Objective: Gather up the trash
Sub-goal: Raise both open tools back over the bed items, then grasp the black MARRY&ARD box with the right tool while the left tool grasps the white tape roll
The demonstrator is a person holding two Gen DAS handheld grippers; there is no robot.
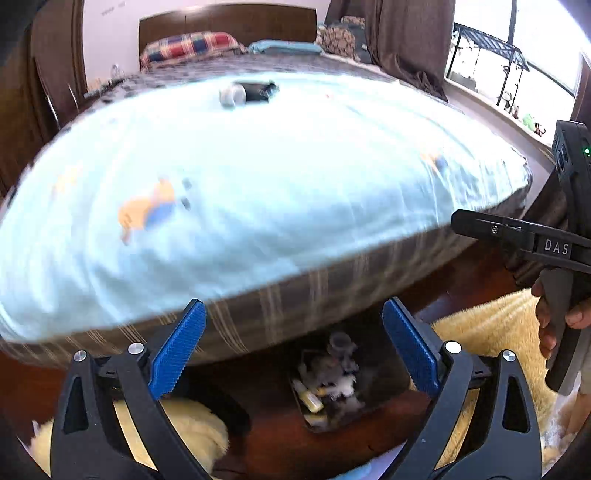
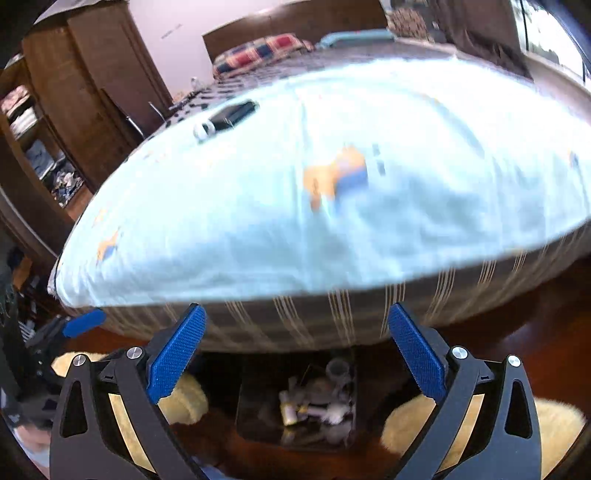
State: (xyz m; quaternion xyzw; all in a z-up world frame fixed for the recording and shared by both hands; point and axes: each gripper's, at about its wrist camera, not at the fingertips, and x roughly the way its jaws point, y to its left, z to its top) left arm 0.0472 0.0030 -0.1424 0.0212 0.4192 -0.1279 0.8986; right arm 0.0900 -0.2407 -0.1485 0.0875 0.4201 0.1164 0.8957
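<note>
Both claws stand released, blue pads spread wide with nothing between them. Nearest, in the left wrist view, the left claw (image 1: 293,354) frames a dark open bin (image 1: 325,391) on the reddish wooden floor (image 1: 266,435) just below and ahead of its fingertips. The bin holds the trash (image 1: 332,373): a clear plastic cup, a small yellowish bottle and crumpled pale scraps, all blurred. Fluffy yellow rugs (image 1: 491,332) lie on the floor to either side of the bin.

The right claw (image 2: 295,358) hangs over the same bin (image 2: 255,410), which sits directly between and below its pads, the trash (image 2: 317,402) piled inside it. The rugs (image 2: 184,402) flank it left and right. In the left wrist view the right claw shows at the far right edge, gripped at its handle by a hand (image 1: 557,317).

Just beyond both claws rises the striped side of a bed (image 2: 332,314), topped by a pale blue blanket (image 2: 369,221) with orange and blue cartoon prints. Farther ahead on the blanket, left of the right claw's centre line, lie a black flat device (image 2: 234,112) and a small white round thing (image 2: 204,130) touching it. Farthest are a plaid pillow (image 1: 190,46) and the dark headboard (image 1: 229,20).
</note>
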